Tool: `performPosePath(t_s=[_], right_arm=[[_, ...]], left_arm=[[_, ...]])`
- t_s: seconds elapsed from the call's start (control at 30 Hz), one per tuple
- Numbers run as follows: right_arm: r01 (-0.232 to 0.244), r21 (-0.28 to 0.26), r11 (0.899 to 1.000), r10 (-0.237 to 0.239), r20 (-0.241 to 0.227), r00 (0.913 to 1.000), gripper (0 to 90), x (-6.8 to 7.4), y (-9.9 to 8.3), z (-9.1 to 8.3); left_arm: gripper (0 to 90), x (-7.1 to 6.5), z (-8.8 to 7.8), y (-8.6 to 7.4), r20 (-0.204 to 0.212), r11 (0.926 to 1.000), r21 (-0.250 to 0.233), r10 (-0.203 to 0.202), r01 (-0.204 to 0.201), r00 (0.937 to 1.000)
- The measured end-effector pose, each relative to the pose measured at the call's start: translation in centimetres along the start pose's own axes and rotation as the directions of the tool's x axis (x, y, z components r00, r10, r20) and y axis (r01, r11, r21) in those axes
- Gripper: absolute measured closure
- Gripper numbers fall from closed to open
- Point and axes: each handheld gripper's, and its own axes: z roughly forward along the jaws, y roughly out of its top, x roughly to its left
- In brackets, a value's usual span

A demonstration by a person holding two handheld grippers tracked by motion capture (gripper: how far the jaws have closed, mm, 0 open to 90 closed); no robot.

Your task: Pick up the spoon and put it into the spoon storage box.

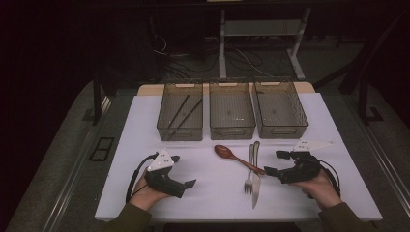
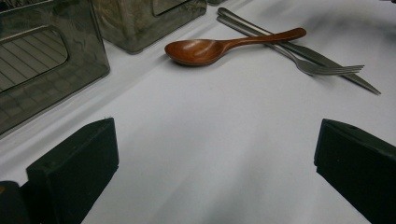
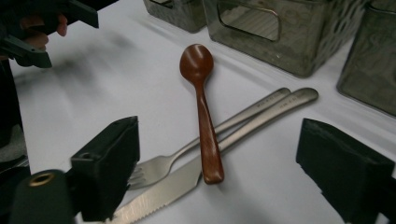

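Right hand-held gripper (image 1: 270, 163) sits just right of the wooden spoon (image 1: 238, 157), jaws spread and nothing between them; left hand-held gripper (image 1: 186, 183) is well left of the spoon, jaws also spread and empty. The spoon lies on the table (image 1: 145, 121) just in front of the middle bin (image 1: 231, 115), its handle end resting across the fork (image 1: 249, 169) and knife (image 1: 256, 176). Looks like the approach step of sorting cutlery: next move needs the right jaws lined up across the spoon handle, clear of the fork underneath, then closing.
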Motion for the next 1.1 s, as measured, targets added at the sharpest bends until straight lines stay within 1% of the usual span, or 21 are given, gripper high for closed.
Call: performPosePath(t_s=[0.1,0.17,0.23,0.33,0.4,0.47,0.57,0.67,0.77,0.93,1.1], right_arm=[[-0.003,0.006,1.000,0.003,-0.002,1.0000,15.3,0.0,0.5,0.5],[-0.006,0.011,1.000,0.006,-0.004,1.0000,16.4,0.0,0.9,0.9],[-0.001,0.015,1.000,0.001,-0.014,0.9999,22.3,0.1,1.2,1.3],[0.005,0.018,1.000,-0.005,-0.018,0.9998,25.1,0.2,1.8,1.9],[0.011,0.022,1.000,-0.011,-0.023,0.9997,28.4,0.2,2.1,2.2],[0.016,0.025,1.000,-0.015,-0.030,0.9994,32.6,0.3,2.5,2.6],[0.012,0.029,1.000,-0.011,-0.040,0.9991,36.5,0.2,3.1,3.2],[0.028,0.037,0.999,-0.026,-0.049,0.9984,40.6,0.3,3.7,4.0],[0.027,0.051,0.998,-0.025,-0.056,0.9981,43.9,0.3,4.1,4.8],[0.044,0.081,0.996,-0.038,-0.067,0.9970,50.1,0.3,4.5,6.3],[0.067,0.123,0.990,-0.058,-0.072,0.9957,54.6,0.2,4.6,7.6]], left_arm=[[0.0,-0.2,0.1,0.0,0.004,0.9999,-0.007,-0.016,0.016,0.9999],[0.0,-0.1,0.1,0.0,0.005,0.9999,-0.003,-0.013,0.013,0.9999],[0.0,-0.1,0.2,-0.1,0.005,1.0000,0.000,-0.010,0.010,0.9999],[0.0,-0.1,0.2,0.0,0.007,0.9999,0.003,-0.010,0.010,0.9999],[0.0,-0.1,0.2,0.0,0.008,1.0000,0.007,-0.003,0.003,1.0000],[0.0,-0.2,0.3,0.0,0.011,1.0000,0.009,-0.004,0.004,0.9999],[0.0,-0.2,0.4,-0.1,0.014,0.9999,0.010,-0.002,0.002,0.9999],[0.0,-0.2,0.4,-0.1,0.016,0.9999,0.013,-0.002,0.001,0.9999],[0.0,-0.2,0.4,-0.1,0.018,0.9999,0.011,-0.003,0.002,0.9998],[0.0,-0.2,0.5,-0.1,0.021,0.9999,0.012,-0.002,0.002,0.9998],[0.0,-0.1,0.5,-0.2,0.024,0.9999,0.011,-0.005,0.005,0.9997]])
